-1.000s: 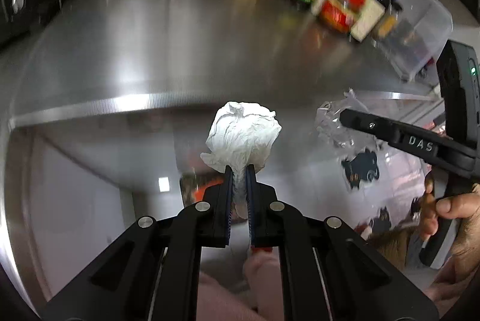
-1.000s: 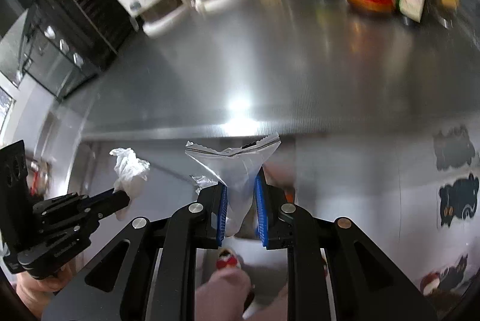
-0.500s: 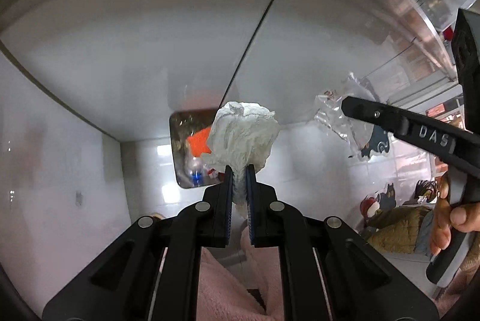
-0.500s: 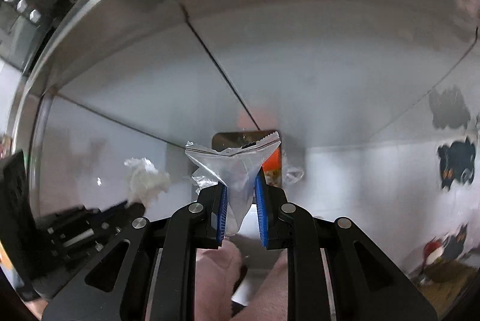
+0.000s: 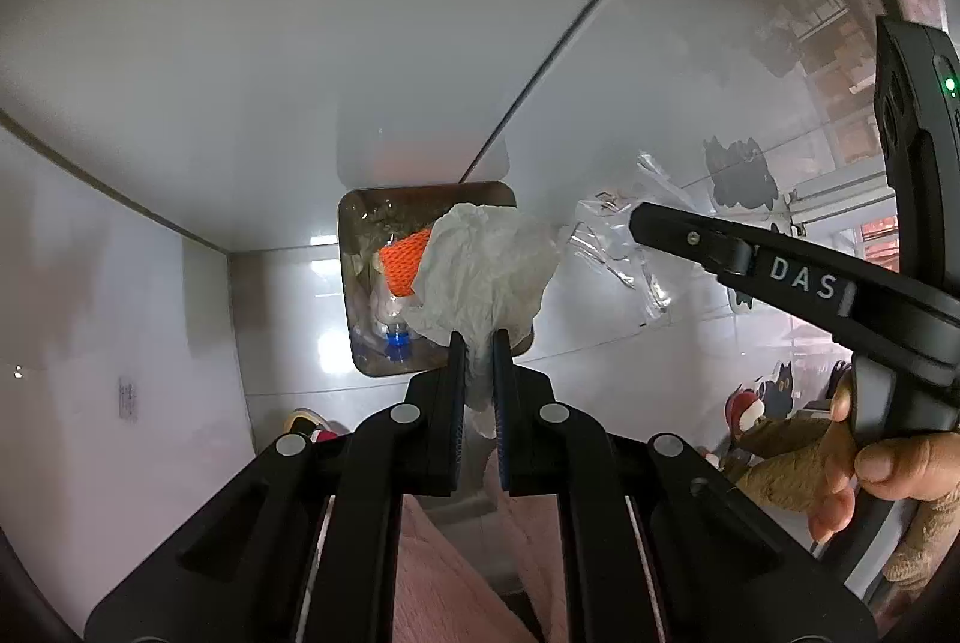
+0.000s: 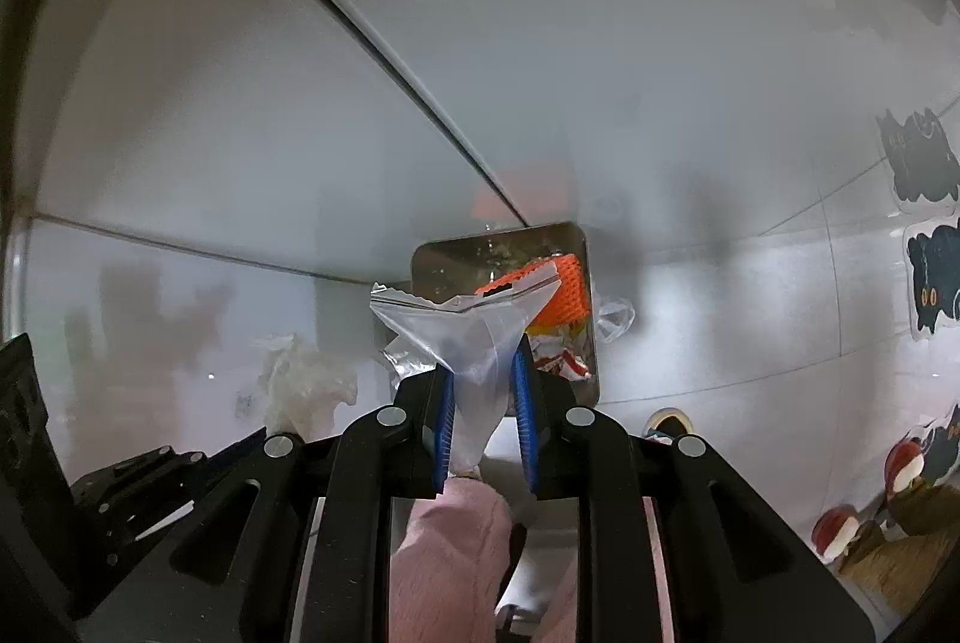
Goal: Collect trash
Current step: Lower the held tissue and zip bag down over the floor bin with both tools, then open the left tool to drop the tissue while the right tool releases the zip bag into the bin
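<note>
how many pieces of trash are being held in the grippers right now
2. A crumpled white tissue in the left gripper, and a clear plastic bag in the right gripper, both above the bin.

Cat stickers (image 6: 936,283), white cabinet doors (image 5: 240,72)

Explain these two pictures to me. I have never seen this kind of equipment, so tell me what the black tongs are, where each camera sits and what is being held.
No robot here: a person holds a black two-finger gripper in each hand, with a camera on each looking forward along its fingers. Both point steeply down at a metal trash bin on the floor, which already holds an orange net and a bottle.

In the left camera's picture, the left gripper pinches a crumpled white tissue; the other tool shows at right, gripped by the person's hand.

In the right camera's picture, the right gripper holds a clear plastic bag.
</note>
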